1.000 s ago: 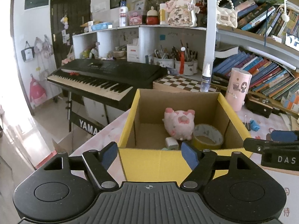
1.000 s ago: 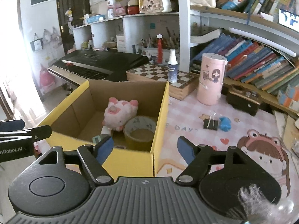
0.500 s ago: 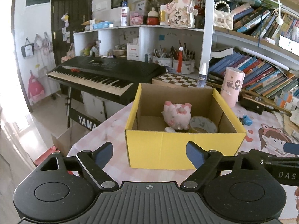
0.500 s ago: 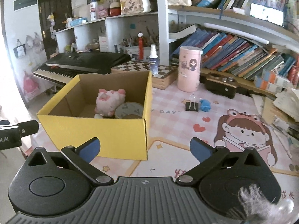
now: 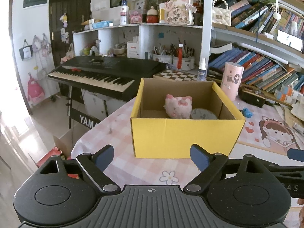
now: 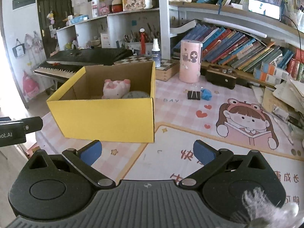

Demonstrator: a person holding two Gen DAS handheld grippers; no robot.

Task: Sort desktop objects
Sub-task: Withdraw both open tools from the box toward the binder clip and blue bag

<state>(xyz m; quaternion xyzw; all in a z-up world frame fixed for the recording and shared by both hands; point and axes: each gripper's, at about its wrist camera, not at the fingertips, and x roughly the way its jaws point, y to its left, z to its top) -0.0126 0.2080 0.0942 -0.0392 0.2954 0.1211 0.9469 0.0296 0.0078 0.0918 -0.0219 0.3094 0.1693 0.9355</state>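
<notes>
Both grippers are pulled back on the near side of the yellow cardboard box (image 5: 187, 136), nothing between the pads on either. Left gripper (image 5: 152, 156): jaws apart and they've just been opening, only the pink checked table mat (image 5: 117, 125) visible between the blue pads. Right gripper (image 6: 147, 153): jaws spread wide, just opened up too, empty, sitting over the mat near the box's near right corner. Box stands upright toward the left end of the table, open top. Inside it: pink plush pig (image 6: 115, 89) against the middle, and a roll of tape (image 6: 135, 95) lying flat just right of it, touching or nearly so, can't tell which. Still out on the mat, right of the box and well apart from it: a black binder clip (image 6: 193, 95) and a small blue object (image 6: 206, 94) just beside it on its right. Farther back, a pink cylindrical container (image 6: 190, 60) stands upright, with a white spray bottle (image 6: 155, 52) on the checkerboard box (image 6: 167, 67) to its left. Black keyboard (image 5: 102, 74) sits beyond the table on the far left. Right gripper's arm pokes into the left view at the right edge.
</notes>
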